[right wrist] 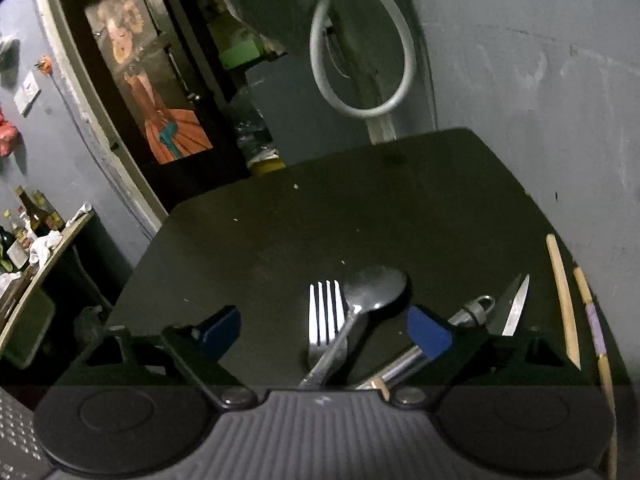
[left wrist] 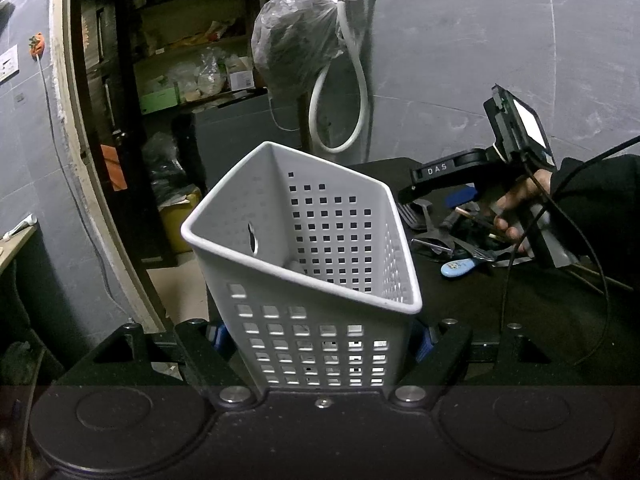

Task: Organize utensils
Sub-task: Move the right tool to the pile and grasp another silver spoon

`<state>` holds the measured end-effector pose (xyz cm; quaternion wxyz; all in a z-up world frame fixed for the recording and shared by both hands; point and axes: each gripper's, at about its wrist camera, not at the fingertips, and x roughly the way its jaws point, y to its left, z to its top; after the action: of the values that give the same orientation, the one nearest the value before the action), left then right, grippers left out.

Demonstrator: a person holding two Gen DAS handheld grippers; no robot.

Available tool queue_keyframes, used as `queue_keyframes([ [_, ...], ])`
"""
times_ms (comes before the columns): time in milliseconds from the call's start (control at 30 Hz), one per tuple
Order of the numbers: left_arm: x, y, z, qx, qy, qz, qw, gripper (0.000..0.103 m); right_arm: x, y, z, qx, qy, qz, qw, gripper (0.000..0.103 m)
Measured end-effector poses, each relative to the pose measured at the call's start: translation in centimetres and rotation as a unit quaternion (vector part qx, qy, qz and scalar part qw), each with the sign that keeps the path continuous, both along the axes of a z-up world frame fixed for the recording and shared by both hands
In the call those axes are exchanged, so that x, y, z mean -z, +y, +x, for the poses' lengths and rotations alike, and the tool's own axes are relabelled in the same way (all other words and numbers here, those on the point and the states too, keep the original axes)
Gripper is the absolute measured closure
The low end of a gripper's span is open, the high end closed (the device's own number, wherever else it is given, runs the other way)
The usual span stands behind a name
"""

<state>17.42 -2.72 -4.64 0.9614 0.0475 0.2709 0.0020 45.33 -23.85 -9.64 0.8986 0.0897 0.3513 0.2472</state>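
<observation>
A white perforated utensil basket (left wrist: 304, 248) is tilted, with its opening facing the camera, and my left gripper (left wrist: 322, 340) is shut on its lower walls. To its right lies a pile of utensils with a fork (left wrist: 408, 212) and a pale blue spoon (left wrist: 460, 266). A hand holds my right gripper (left wrist: 432, 200) low over that pile. In the right wrist view my right gripper (right wrist: 325, 332) is open. A steel fork (right wrist: 326, 312) and a dark spoon (right wrist: 376, 286) lie between its blue pads (right wrist: 428, 336), untouched. A knife (right wrist: 516, 308) and wooden chopsticks (right wrist: 564, 304) lie to the right.
The black table (right wrist: 360, 208) stretches back to a grey wall with a looped white hose (right wrist: 360, 108). A metal-handled tool (right wrist: 472, 312) lies beside the right pad. An open doorway (left wrist: 132, 120) with cluttered shelves is on the left, and a side shelf holds bottles (right wrist: 24, 224).
</observation>
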Motion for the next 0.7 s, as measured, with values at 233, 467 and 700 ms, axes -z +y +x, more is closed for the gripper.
queue_keyframes([
  [233,-0.1,-0.1,0.1,-0.003,0.0,0.001,1.0,0.023,0.4,0.8,0.7,-0.017,0.016,-0.019,1.0,0.028],
  [467,0.0,-0.1,0.1,-0.003,0.0,0.0,1.0,0.022,0.4,0.9,1.2,-0.018,0.041,-0.016,0.999,0.052],
  [700,0.0,-0.1,0.1,-0.002,0.0,0.001,1.0,0.022,0.5,0.5,1.7,-0.012,0.058,-0.009,0.998,0.075],
])
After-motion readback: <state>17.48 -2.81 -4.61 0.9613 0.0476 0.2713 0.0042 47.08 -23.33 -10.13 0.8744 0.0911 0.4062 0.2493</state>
